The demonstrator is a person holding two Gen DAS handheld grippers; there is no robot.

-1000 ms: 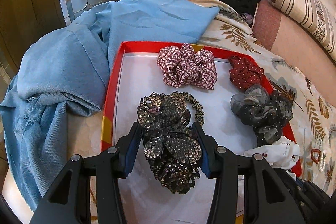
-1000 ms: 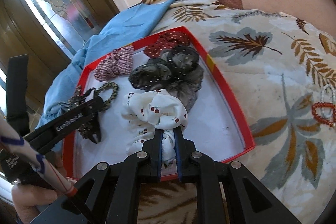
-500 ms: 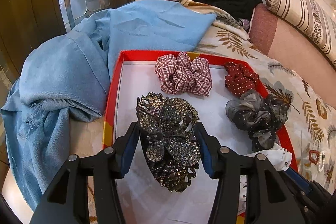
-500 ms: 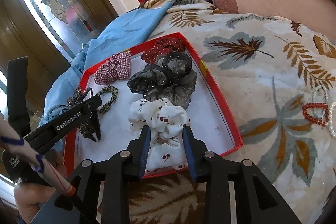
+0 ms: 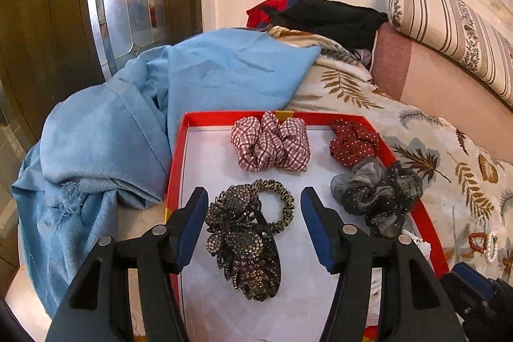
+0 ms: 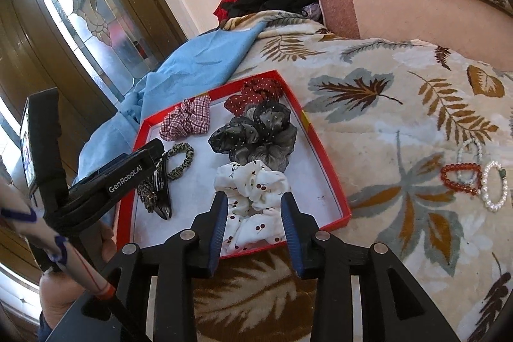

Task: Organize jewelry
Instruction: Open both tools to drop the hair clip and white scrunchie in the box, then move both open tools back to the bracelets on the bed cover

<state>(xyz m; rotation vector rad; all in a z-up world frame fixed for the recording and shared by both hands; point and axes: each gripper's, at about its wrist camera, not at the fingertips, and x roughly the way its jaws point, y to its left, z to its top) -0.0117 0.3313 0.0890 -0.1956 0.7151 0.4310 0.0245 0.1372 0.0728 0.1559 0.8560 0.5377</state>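
Both hand-held grippers (image 5: 255,197) (image 6: 253,201) opened, seemingly lifted clear, angled downward.

rhinestone clip (image 5: 245,246) | cherry scrunchie (image 6: 253,197) | lying flat in red tray (image 6: 333,181)

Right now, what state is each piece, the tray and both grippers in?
Left gripper: open, jaws just widened, clear of the hair clip.
Right gripper: open, jaws just widened, cherry scrunchie loose between them.
Rhinestone hair clip: lying in the tray, released.
Cherry scrunchie: in the tray, against its near rim.
Plaid scrunchie: in the tray.
Grey scrunchie: in the tray.
Red tray: on the bedspread.
Bead bracelets: outside the tray.
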